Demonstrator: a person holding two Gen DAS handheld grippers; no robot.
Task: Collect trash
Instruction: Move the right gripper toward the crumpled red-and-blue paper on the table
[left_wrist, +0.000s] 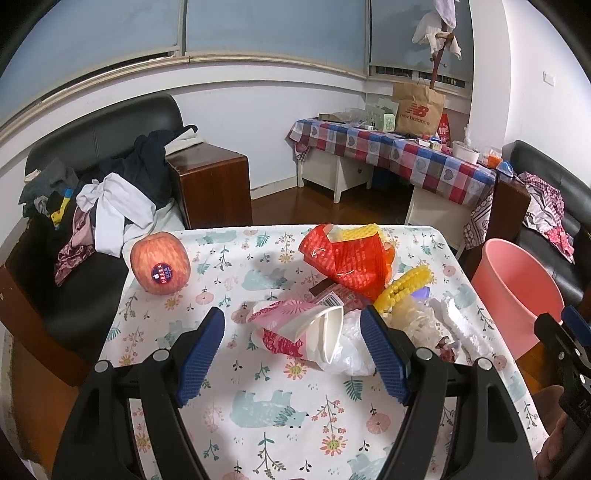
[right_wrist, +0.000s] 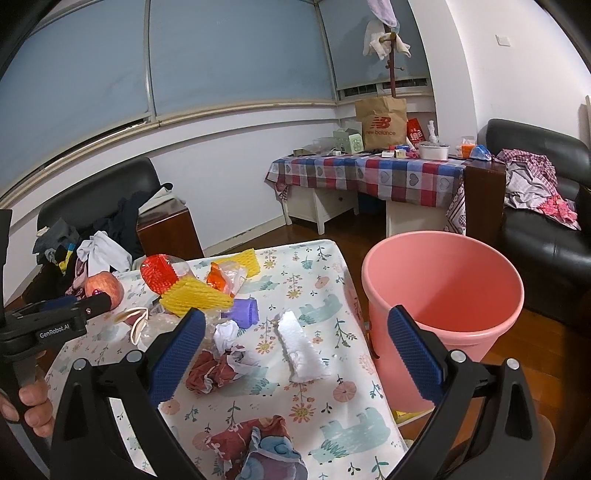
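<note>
Left gripper (left_wrist: 293, 345): wide open and holding nothing, low over the worktop, with its blue ribbed fingers (left_wrist: 201, 356) on each side of a squashed paper cup.
Apple (left_wrist: 160, 263): round, red and pink, smooth, with a small sticker. It sits far left on the flowery cloth worktop (left_wrist: 288, 417), well apart from the pile. It looks like food, not trash.
Squashed paper cup (left_wrist: 303, 326): pink and white paper, bent flat, open end toward the camera. It lies on a crinkly clear plastic bag (left_wrist: 349, 354).
Red foam net (left_wrist: 345, 260): soft, bumpy, folded, behind the cup.
Yellow foam net (left_wrist: 406, 288): soft with little holes, just right of the red one.
White foam strip (right_wrist: 301, 350): long, puffy and crumbly-looking, near the right edge of the worktop.
Right gripper (right_wrist: 295, 350): also open and empty, above the white foam strip, with a crumpled red and white wrapper (right_wrist: 218, 363) near its left finger.
Pink plastic bucket (right_wrist: 443, 291): round, smooth, looks empty, standing on the floor just beside the worktop on the right.
Step now: I think the picking is only starting, since the trash is all on the worktop.
Next move: the left gripper should drop a bit and squeeze softly, as the cup is thin and will crush. Then it must carry it right to the bucket.
</note>
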